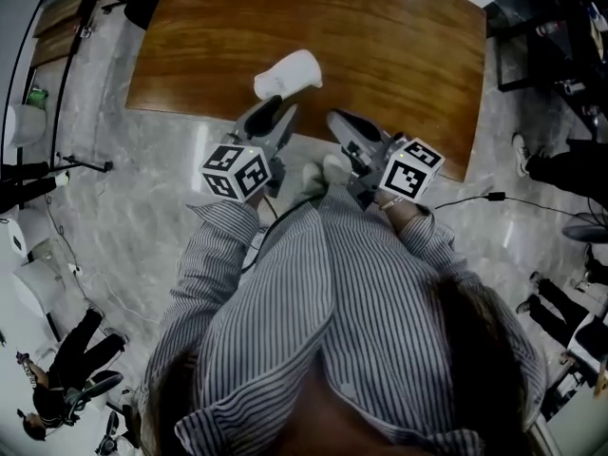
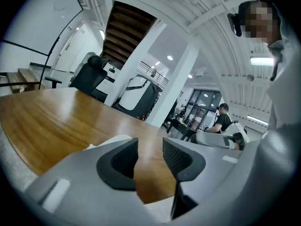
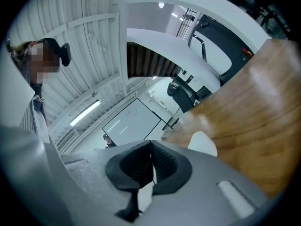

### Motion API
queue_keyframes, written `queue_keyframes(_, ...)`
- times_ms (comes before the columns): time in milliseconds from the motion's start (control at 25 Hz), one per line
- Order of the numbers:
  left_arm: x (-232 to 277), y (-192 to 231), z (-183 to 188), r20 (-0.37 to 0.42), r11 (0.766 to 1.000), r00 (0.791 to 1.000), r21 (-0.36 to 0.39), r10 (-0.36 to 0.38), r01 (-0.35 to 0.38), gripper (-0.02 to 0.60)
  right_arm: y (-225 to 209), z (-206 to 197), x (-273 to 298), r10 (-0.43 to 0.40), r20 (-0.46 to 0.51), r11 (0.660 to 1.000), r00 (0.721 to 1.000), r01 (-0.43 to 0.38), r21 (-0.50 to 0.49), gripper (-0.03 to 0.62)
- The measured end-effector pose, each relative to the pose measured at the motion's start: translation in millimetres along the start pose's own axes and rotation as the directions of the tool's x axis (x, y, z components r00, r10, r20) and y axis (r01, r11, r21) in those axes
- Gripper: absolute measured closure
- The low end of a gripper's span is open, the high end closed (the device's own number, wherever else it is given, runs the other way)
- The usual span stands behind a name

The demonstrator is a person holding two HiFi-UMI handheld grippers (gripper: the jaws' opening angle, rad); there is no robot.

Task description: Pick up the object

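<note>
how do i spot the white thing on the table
Find the brown wooden table on the pale stone floor. Near the table's front edge, just beyond the left gripper, lies the white object, rounded and elongated. It is the only thing on the tabletop.

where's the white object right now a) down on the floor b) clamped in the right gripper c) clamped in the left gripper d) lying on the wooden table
D: the white object lies on the wooden table near its front edge, just ahead of the left gripper, whose jaws stand apart with only tabletop between them. The right gripper has its jaws together on nothing.
</note>
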State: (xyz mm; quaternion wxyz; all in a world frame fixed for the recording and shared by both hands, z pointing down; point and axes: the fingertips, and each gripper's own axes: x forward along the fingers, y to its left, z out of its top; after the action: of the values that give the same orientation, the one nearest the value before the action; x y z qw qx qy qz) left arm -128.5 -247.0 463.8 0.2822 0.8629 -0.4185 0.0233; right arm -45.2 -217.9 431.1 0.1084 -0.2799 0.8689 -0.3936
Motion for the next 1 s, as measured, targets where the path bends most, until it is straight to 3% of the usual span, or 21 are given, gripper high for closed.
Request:
queue_keyframes(200, 26, 22, 6, -0.144, 0.991, 0.989, 0.131, -0.019, 0.038, 0.342, -16, 1, 11, -0.004, -0.026, 0.999, 1.000, 0.005, 0.042, 0.591)
queue_keyframes(320, 38, 44, 5, -0.264, 0.962, 0.964, 0.267, 0.009, 0.064, 0.291, -24, 1, 24, -0.017, -0.041, 0.997, 0.999, 0.019, 0.070, 0.591)
queue_keyframes(440, 35, 76, 6, -0.376, 0.915, 0.926, 0.386, 0.037, 0.120, 0.242, -20, -5, 48, -0.037, -0.061, 0.994, 0.997, 0.043, 0.102, 0.591)
queue_keyframes(680, 77, 84, -27, -0.549, 0.832, 0.834, 0.485, 0.049, 0.270, 0.195, -56, -5, 34, -0.062, -0.054, 0.984, 0.997, 0.070, 0.162, 0.591)
queue_keyframes(880, 98, 86, -50, -0.646, 0.760, 0.758, 0.534, 0.084, 0.371, 0.153, -73, -7, 16, -0.075, -0.043, 0.976, 0.996, 0.082, 0.202, 0.591)
queue_keyframes(1000, 98, 90, -59, -0.699, 0.743, 0.709, 0.525, 0.097, 0.416, 0.133, -71, -8, 11, -0.080, -0.035, 0.972, 0.996, 0.085, 0.217, 0.591)
